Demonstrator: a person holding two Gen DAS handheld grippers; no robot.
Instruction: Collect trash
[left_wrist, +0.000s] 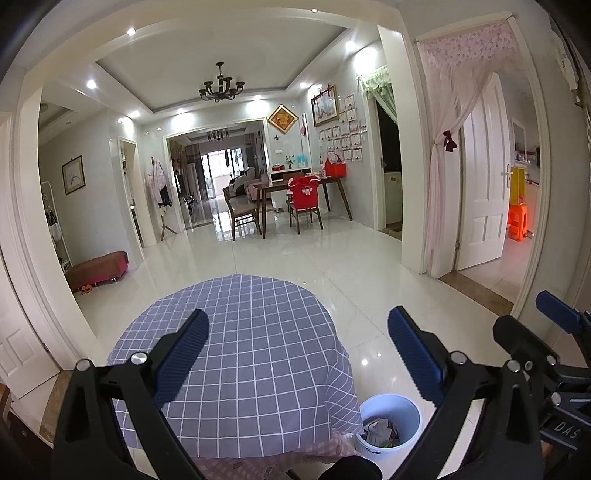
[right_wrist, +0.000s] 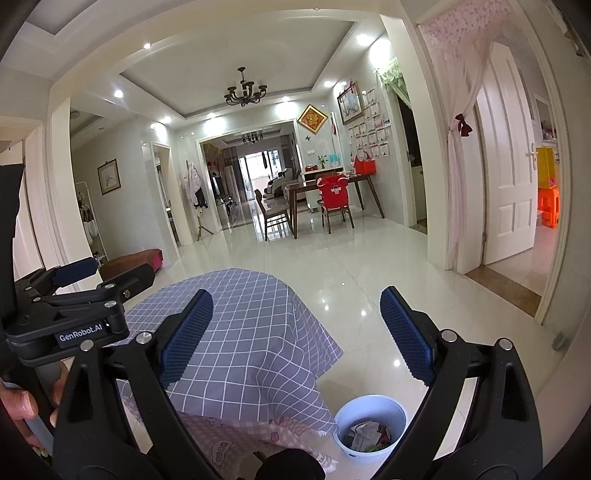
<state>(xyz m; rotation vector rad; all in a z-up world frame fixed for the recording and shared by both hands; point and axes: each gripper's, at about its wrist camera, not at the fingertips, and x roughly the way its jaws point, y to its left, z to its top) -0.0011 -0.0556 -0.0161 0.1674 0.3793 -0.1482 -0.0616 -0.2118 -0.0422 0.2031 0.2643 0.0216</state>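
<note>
So both grippers are up above the table with nothing in them. The left gripper (left_wrist: 297, 341) has its blue pads spread wide, only air and checkered tablecloth (left_wrist: 236, 332) between them. Same for the right gripper (right_wrist: 295, 332): spread wide apart, pinching nothing, touching nothing. From the right wrist view you can also see the left gripper's body off to the side, with a hand (right_wrist: 26, 406) wrapped round the handle.

The trash itself is down in the white bin (right_wrist: 371, 410) on the tiled floor, tucked right beside the table where the cloth hangs over the edge. Crumpled paper and a few coloured wrappers (right_wrist: 369, 435) sit in the bottom (can't tell exactly what they are, too small). I'd guess the bin is parked there so stuff can go straight off the tabletop into it.

The visible part of the tablecloth looks bare, no scraps on it that I can spot. My read: the collecting is done or nearly so, and the grippers are held high and open because there's nothing left to grab.
</note>
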